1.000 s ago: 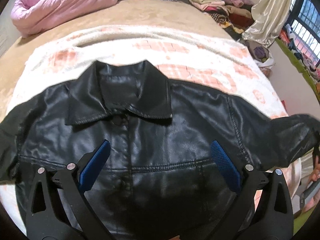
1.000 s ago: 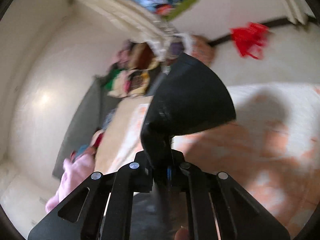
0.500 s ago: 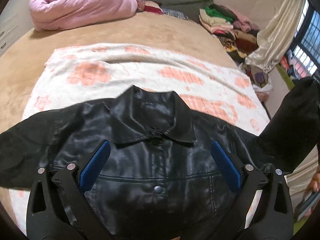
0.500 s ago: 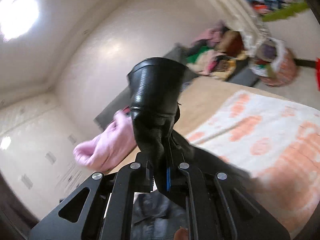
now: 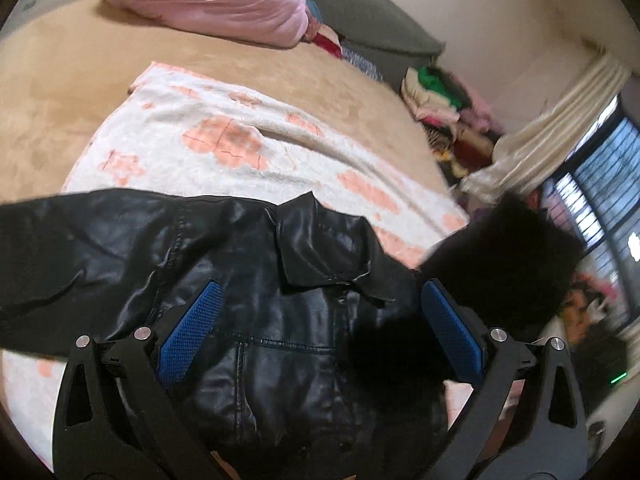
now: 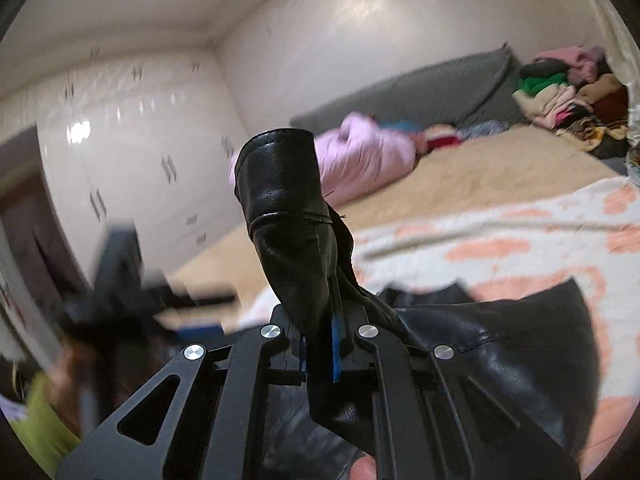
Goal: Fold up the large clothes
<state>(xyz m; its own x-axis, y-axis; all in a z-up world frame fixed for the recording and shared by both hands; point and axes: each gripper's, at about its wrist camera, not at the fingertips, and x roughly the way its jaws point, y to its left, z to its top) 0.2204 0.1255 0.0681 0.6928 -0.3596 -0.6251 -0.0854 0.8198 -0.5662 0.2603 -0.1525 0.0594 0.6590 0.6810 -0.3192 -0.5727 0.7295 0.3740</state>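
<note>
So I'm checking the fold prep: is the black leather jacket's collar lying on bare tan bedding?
No, the black leather jacket and its collar rest on the white blanket with peach patches.

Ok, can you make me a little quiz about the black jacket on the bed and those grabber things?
1. True or false: the right tool is shut on the jacket's sleeve.
2. What lies under the black jacket: A) a white blanket with peach patches, B) a green rug, C) bare wood?
3. Fill in: the left tool is ____, holding nothing.

Key:
1. True; the cuff sticks up past its pads.
2. A; the blanket is spread on the tan bed.
3. Open; it is over the jacket's front.
</note>
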